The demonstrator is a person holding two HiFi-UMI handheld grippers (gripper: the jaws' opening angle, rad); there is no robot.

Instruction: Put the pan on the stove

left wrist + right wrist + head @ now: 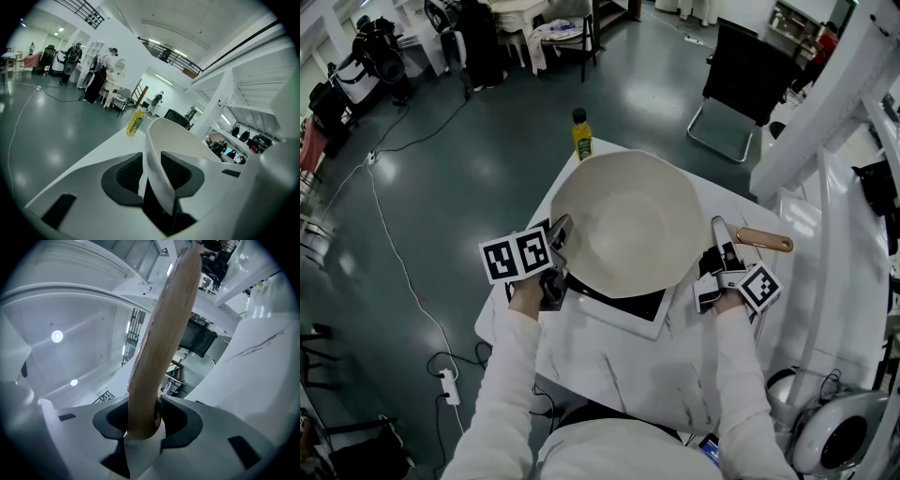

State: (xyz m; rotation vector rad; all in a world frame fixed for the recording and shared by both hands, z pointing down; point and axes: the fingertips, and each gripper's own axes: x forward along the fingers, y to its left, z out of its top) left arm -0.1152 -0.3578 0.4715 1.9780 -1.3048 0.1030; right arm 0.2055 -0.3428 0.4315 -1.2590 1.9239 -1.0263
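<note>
One-handed, grips the wooden handle of the white pan on the stove with the right gripper, loosely straddles its rim with the left gripper, jaws apart.

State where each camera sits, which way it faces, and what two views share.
Head view: on the person's head, looking down at the pan on the stove; sleeves, left gripper and right gripper show.
Left gripper view: rides the left gripper, looking along its fingers, pan rim between them, toward the oil bottle.
Right gripper view: rides the right gripper, looking along the wooden handle between its fingers.
Shared: head and left gripper views show pan and oil bottle.
</note>
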